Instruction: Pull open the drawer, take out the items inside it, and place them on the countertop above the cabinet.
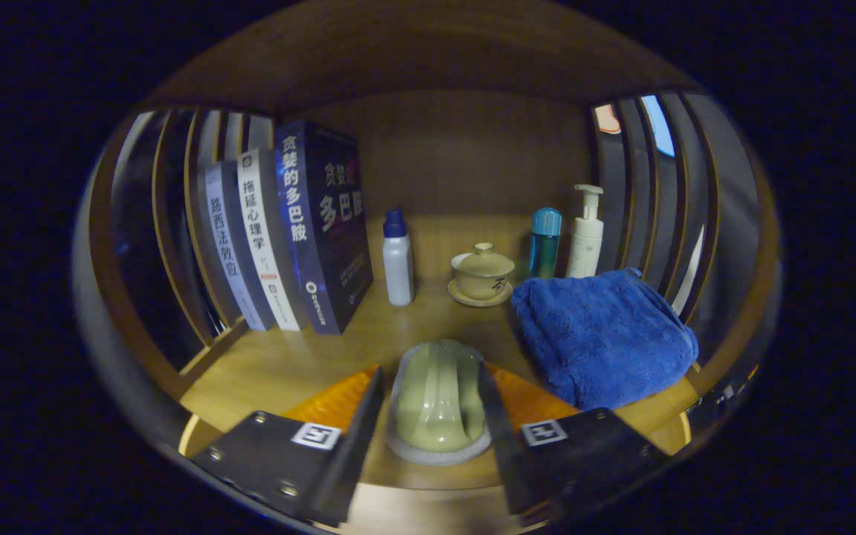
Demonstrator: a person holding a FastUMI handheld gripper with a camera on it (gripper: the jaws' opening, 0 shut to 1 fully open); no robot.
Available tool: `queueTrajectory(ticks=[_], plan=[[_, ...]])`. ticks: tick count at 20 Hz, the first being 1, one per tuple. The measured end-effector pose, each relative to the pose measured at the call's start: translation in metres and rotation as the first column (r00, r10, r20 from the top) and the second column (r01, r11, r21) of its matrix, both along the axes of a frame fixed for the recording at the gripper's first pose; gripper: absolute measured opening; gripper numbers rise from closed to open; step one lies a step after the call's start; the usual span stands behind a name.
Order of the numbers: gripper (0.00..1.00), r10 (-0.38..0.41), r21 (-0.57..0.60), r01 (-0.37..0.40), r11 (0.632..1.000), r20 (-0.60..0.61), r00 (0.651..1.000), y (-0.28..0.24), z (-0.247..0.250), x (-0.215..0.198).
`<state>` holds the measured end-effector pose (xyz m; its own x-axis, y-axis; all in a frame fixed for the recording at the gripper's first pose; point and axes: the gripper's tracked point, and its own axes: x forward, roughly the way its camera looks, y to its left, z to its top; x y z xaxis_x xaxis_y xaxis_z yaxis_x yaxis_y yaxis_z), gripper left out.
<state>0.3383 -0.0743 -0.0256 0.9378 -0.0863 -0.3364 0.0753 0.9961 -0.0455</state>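
Observation:
My gripper (432, 371) is shut on a pale green, rounded, glossy object (439, 405) with a whitish rim at its near end. Both fingers (357, 438) press on its sides. The object sits low over the wooden countertop (287, 357), at that surface's front edge. I cannot tell whether it rests on the wood or hangs just above it. The drawer is hidden below the fingers.
Upright books (302, 230) stand left of the fingers. A white bottle with a blue cap (397, 260), a lidded tea bowl on a saucer (481, 275), a teal bottle (545, 245) and a white pump bottle (586, 234) line the back. A folded blue towel (599, 334) lies just right of the fingers. Slatted walls (175, 245) close both sides.

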Motion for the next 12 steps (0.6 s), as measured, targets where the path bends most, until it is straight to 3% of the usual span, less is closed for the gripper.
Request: queueTrajectory(ticks=[2, 3, 8, 12], plan=[[0.89, -0.015, -0.038, 0.015, 0.999, 0.005, 1.000, -0.005, 0.004, -0.013], [0.93, -0.013, -0.035, 0.013, 0.999, 0.010, 1.000, -0.003, 0.008, -0.019], [0.99, -0.023, 0.004, 0.023, 1.000, 0.044, 0.999, 0.005, 0.031, -0.059], [0.99, -0.010, 0.027, 0.008, 1.000, 0.062, 0.998, 0.011, 0.042, -0.094]])
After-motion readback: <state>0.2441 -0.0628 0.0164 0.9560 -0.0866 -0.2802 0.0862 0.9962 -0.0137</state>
